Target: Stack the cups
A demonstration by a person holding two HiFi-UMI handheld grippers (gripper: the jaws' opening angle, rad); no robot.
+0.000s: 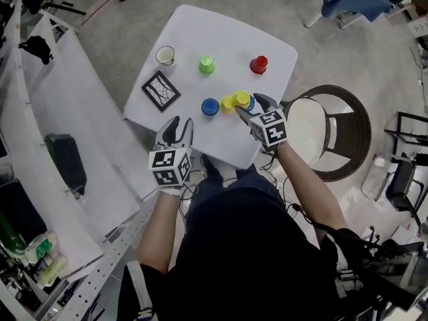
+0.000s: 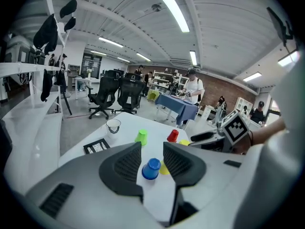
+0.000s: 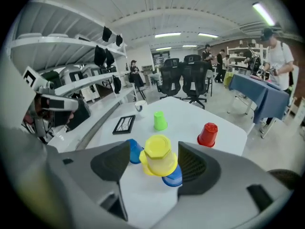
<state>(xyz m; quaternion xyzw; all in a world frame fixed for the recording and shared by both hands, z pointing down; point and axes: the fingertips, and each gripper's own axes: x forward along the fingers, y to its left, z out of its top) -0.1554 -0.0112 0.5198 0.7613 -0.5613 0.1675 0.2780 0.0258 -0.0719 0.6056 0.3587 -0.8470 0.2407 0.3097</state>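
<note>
The cups are light, stiff plastic, smooth-walled and easily tipped. I judge that a grip across the side wall near the closed top is safest.

Left hand-held gripper: jaws part open and holding nothing, at the near edge of the table. A lone blue cup stands just beyond them.

Right hand-held gripper: jaws wide, either side of the yellow cup, which is inverted on a second blue cup. The pads appear clear of both.
</note>
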